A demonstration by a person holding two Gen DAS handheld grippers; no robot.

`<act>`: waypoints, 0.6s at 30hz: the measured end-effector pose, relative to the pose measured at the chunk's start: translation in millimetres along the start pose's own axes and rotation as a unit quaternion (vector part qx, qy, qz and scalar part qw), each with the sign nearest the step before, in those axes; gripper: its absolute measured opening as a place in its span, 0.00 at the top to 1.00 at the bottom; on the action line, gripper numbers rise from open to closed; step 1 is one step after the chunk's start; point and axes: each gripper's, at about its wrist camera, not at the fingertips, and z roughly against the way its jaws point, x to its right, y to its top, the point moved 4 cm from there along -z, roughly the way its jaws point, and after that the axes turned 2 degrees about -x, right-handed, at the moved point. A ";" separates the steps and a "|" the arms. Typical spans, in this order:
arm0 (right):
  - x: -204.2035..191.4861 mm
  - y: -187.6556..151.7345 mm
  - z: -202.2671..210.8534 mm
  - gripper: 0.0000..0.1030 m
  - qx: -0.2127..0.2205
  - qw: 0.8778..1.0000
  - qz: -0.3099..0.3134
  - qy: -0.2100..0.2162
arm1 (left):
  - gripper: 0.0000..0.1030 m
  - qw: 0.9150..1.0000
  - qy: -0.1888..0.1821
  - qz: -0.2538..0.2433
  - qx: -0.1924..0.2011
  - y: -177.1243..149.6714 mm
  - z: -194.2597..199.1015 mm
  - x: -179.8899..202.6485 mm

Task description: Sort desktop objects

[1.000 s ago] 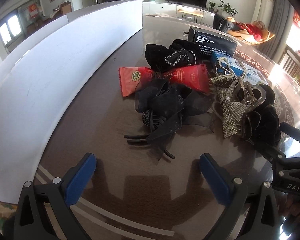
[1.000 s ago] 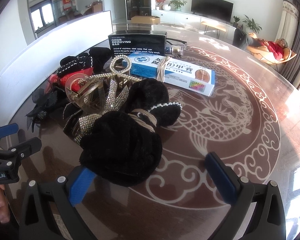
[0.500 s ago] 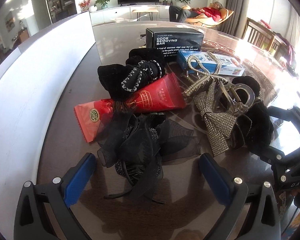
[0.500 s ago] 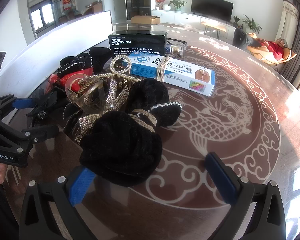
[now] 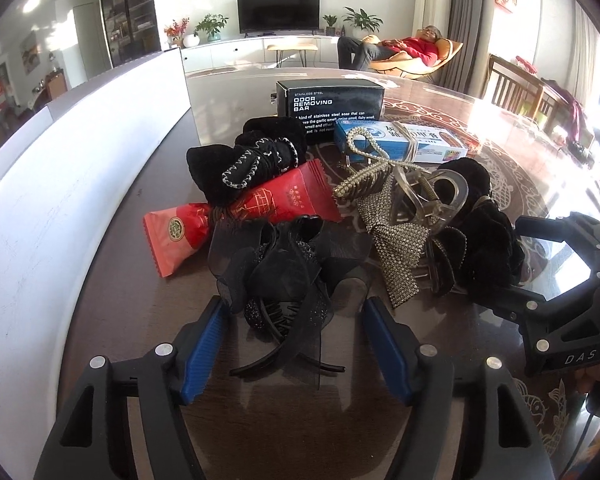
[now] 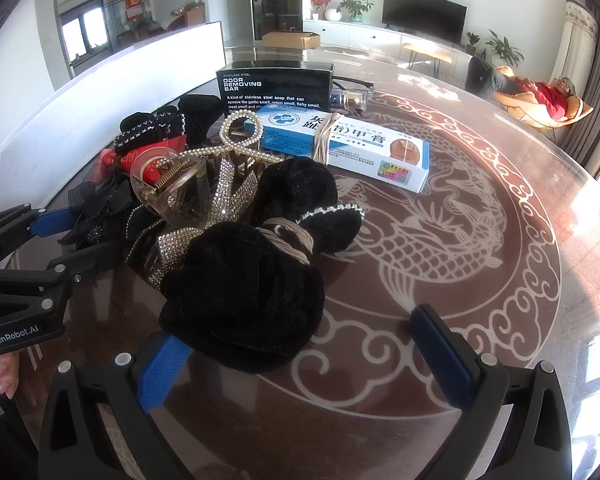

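Left gripper (image 5: pixel 292 344) closing round one black bow clip (image 5: pixel 278 276); two boxes (image 5: pixel 332 106), perhaps five more hairpieces.

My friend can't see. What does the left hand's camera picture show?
The left gripper is closing around a black bow hair clip on a dark table, its pads not yet touching. Behind it lie a red packet, sparkly hair clips, and two boxes.

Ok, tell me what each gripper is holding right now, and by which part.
Nothing is held yet. The left gripper is closing around the black mesh bow clip, pads not yet touching. The right gripper is open, empty.
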 end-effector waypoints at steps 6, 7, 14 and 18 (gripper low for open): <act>0.0 -0.1 0.2 0.00 0.000 1.000 0.000 0.000 | 0.13 1.000 -0.004 -0.004 -0.006 -8.0 -3.1 -0.5; -0.2 -0.1 0.2 0.00 0.000 1.000 0.000 0.000 | 0.11 1.000 -0.006 -0.002 -0.007 -8.3 -3.5 -1.0; 1.8 -1.8 1.4 0.00 0.000 1.000 -0.009 -0.008 | 0.08 1.000 -0.006 -0.006 -0.009 -8.3 -4.1 1.0; 2.0 -1.9 1.3 0.00 0.000 1.000 -0.009 -0.008 | 0.05 1.000 -0.006 -0.003 -0.012 -8.7 -4.2 -0.9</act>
